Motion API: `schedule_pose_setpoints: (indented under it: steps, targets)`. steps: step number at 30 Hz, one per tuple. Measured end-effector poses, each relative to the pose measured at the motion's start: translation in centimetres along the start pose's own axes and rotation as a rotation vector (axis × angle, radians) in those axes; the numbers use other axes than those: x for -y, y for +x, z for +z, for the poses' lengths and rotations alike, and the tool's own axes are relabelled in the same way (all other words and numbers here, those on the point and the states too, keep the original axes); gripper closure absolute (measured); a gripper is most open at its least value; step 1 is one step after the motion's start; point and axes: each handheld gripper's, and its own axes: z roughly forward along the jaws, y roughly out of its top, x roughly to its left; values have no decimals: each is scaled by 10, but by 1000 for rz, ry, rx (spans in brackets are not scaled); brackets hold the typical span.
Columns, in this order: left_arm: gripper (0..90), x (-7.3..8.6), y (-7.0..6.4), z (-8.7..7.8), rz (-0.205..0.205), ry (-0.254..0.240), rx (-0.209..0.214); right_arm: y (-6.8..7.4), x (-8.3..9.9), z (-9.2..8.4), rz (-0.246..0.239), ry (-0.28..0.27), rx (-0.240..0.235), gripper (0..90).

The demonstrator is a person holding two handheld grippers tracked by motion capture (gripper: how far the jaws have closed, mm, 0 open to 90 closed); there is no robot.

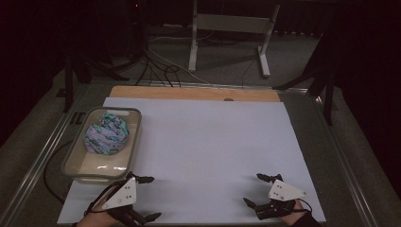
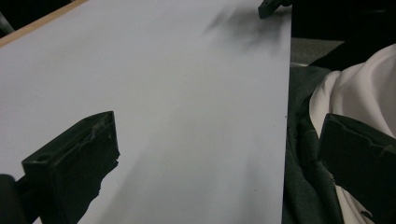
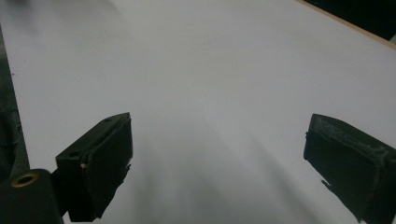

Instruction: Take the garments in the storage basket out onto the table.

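While both the left gripper and right gripper hover spread and empty at the sheet's near edge, a careless reach for the bundled cloth risks tipping its bin off the left edge.

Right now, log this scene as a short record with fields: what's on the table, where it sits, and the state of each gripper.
surface: white sheet over a wooden table
container: translucent tub at the sheet's left edge
contents: crumpled patterned cloth lying inside the tub, toward its far end
left gripper: open, holding nothing, at the near edge just in front of the tub
right gripper: open, holding nothing, at the near right of the sheet
contact: neither gripper touches the tub or the cloth
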Motion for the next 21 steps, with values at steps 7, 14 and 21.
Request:
schedule_pose_setpoints:
  steps: [7,14,21]
  targets:
    - [0,-7,2,-9,6,29,13,0,-1,-1,2,-13,10,86]
    - [0,-14,6,-18,9,38,1,-1,-1,-2,-1,-15,9,86]
    - [0,-23,13,-28,13,45,-10,-1,-1,-1,4,-13,0,87]
